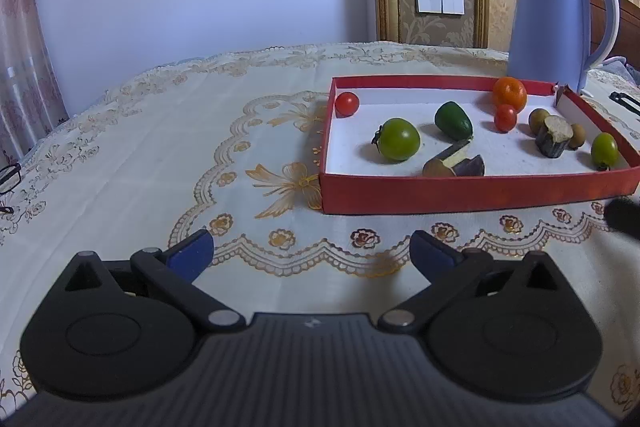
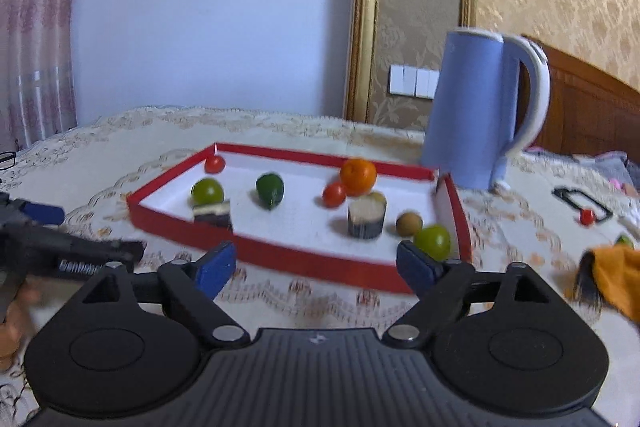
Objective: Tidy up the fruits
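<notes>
A red tray (image 1: 460, 193) with a white floor lies on the tablecloth and holds several fruits: a green tomato (image 1: 399, 139), a dark green fruit (image 1: 453, 120), an orange (image 1: 509, 93), two red cherry tomatoes (image 1: 346, 103), a cut stalk chunk (image 1: 554, 137) and a small green tomato (image 1: 604, 149). My left gripper (image 1: 312, 251) stands open and empty over the cloth, short of the tray's front left corner. My right gripper (image 2: 316, 267) is open and empty in front of the tray (image 2: 280, 253). Outside it at right lies another red cherry tomato (image 2: 587, 217).
A blue kettle (image 1: 552, 23) stands behind the tray's far right corner. Glasses (image 1: 10, 177) lie at the cloth's left edge. A black frame-shaped item (image 2: 582, 205) and an orange and black thing (image 2: 614, 277) lie to the tray's right. A hand holds the left gripper (image 2: 44, 251).
</notes>
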{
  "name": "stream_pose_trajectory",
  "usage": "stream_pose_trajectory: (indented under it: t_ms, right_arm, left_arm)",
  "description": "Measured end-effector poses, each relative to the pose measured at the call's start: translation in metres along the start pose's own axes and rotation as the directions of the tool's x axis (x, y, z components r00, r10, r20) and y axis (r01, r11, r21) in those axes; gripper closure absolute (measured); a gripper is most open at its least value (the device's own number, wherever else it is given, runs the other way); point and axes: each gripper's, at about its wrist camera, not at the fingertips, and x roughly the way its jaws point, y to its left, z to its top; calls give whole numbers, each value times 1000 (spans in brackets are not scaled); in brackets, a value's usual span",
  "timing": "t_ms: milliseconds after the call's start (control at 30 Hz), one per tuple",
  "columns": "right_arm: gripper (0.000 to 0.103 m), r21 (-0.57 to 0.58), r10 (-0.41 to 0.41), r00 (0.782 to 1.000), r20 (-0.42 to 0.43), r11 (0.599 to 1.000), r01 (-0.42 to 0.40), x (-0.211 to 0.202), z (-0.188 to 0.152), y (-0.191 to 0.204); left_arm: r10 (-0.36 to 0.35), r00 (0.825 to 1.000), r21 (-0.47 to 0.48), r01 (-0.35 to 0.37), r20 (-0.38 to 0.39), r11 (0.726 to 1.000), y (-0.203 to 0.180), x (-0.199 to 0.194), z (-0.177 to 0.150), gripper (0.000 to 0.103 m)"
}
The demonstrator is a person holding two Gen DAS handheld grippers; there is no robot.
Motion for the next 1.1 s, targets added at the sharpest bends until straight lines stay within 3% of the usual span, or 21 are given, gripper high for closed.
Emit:
stream_pose_trajectory:
  t_ms: [333, 1100]
  right_arm:
    - [7, -38, -32, 995, -89, 999, 29, 12, -12, 8]
    - [3, -83, -65, 984, -167, 995, 52, 37, -15, 12]
  left_arm:
    - [-26, 1000, -7, 26, -2, 1000, 2, -1, 0, 0]
    - [-65, 998, 15, 65, -7, 998, -2, -2, 0, 0]
